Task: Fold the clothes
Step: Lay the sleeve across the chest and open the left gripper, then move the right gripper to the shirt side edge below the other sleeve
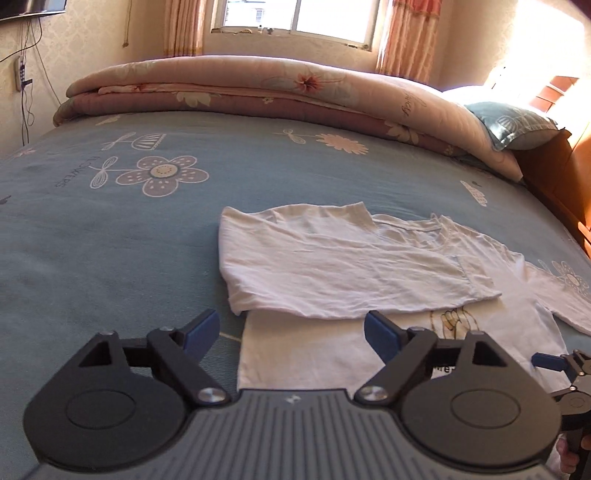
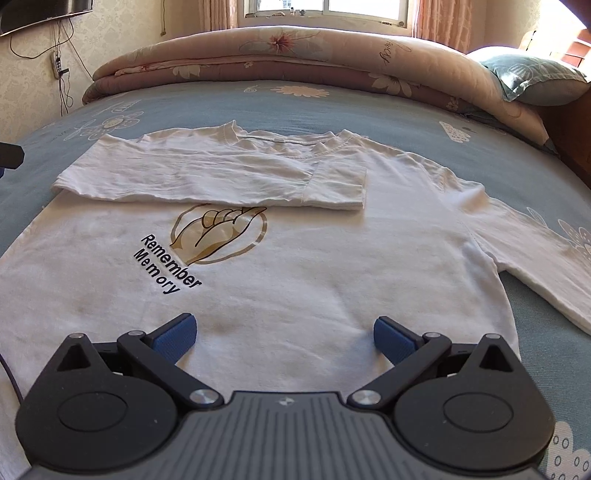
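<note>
1. The white shirt's (image 2: 295, 258) near hem is hidden behind the right gripper (image 2: 285, 334); its right sleeve (image 2: 535, 254) runs out of frame.
2. It lies flat on a blue flowered bed (image 1: 110, 240), left sleeve (image 2: 207, 173) folded across the chest; a rolled quilt (image 1: 258, 92) lies far, under the window (image 1: 295, 18).
3. Both grippers hover released, fingers spread, holding nothing; the left gripper (image 1: 291, 334) is near the shirt's left edge, with bare sheet to its left.

Lying flat on the bedsheet (image 2: 258, 99): a shirt (image 2: 295, 266), one sleeve (image 2: 207, 177) folded across its chest, the other sleeve (image 2: 535, 251) stretching toward 3 o'clock. Sitting behind at 12 o'clock: a folded quilt (image 2: 295, 51), a pillow (image 2: 535, 77) resting at its 2 o'clock end. Hovering over the hem at 6 o'clock: the right gripper (image 2: 284, 338); off the shirt's 9 o'clock edge, the left gripper (image 1: 291, 334).
</note>
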The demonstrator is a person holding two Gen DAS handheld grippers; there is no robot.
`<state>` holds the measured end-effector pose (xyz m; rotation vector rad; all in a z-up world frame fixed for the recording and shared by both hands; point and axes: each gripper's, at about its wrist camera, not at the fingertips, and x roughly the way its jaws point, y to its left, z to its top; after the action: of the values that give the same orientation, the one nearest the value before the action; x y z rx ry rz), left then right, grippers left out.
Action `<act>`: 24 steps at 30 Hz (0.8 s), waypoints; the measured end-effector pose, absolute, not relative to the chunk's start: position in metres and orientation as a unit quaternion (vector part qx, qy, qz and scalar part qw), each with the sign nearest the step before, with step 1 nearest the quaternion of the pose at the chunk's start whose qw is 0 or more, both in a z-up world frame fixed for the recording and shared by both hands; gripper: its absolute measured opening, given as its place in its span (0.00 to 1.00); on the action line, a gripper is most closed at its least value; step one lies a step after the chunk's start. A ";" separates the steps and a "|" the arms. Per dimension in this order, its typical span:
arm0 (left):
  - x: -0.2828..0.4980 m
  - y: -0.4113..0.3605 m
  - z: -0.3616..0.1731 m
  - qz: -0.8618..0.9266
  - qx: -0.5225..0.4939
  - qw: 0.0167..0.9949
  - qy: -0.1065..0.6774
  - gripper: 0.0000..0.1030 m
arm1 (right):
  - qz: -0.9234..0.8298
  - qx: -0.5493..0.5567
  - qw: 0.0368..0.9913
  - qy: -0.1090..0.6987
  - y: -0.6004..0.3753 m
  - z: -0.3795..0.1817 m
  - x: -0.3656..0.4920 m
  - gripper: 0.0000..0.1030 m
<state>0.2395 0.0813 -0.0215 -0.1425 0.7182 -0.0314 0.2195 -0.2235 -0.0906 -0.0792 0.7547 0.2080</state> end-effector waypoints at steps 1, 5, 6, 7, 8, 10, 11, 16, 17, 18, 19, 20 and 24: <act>0.245 0.085 -0.030 -0.013 -0.083 0.930 0.357 0.83 | 0.100 -0.036 0.925 0.364 -0.224 -0.091 0.220 1.00; 0.260 0.092 -0.054 -0.057 -0.148 0.922 0.354 0.82 | 0.089 -0.029 0.926 0.366 -0.222 -0.089 0.223 1.00; 0.267 0.092 -0.058 -0.071 -0.161 0.917 0.358 0.83 | 0.087 -0.026 0.925 0.368 -0.222 -0.088 0.223 1.00; 0.273 0.092 -0.061 -0.085 -0.175 0.912 0.362 0.83 | 0.086 -0.022 0.926 0.368 -0.222 -0.087 0.222 1.00; 0.280 0.092 -0.065 -0.098 -0.188 0.906 0.366 0.83 | 0.091 -0.017 0.926 0.367 -0.222 -0.085 0.221 1.00; 0.291 0.087 -0.070 -0.115 -0.194 0.901 0.372 0.83 | 0.102 -0.006 0.926 0.365 -0.223 -0.081 0.221 1.00; 0.297 0.084 -0.072 -0.121 -0.193 0.899 0.374 0.83 | 0.106 0.001 0.926 0.363 -0.223 -0.077 0.225 1.00; 0.294 0.083 -0.086 -0.152 -0.203 0.901 0.352 0.83 | 0.123 0.070 0.926 0.350 -0.238 -0.051 0.258 0.98; 0.293 0.086 -0.087 -0.156 -0.208 0.899 0.352 0.83 | 0.125 0.101 0.921 0.356 -0.245 -0.049 0.270 0.96; 0.292 0.088 -0.088 -0.161 -0.213 0.897 0.352 0.84 | 0.127 0.136 0.912 0.365 -0.252 -0.048 0.283 0.93; 0.291 0.090 -0.089 -0.165 -0.218 0.895 0.352 0.84 | 0.125 0.167 0.904 0.374 -0.259 -0.051 0.294 0.91; 0.290 0.092 -0.090 -0.169 -0.223 0.893 0.352 0.84 | 0.121 0.196 0.894 0.384 -0.265 -0.056 0.305 0.88; 0.290 0.102 -0.093 -0.175 -0.247 0.885 0.353 0.85 | 0.091 0.317 0.855 0.401 -0.293 -0.083 0.328 0.75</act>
<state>0.2903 0.1021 -0.0933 -0.5133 0.7353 -0.3644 0.3282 -0.2930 -0.0827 0.6669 0.8429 0.1905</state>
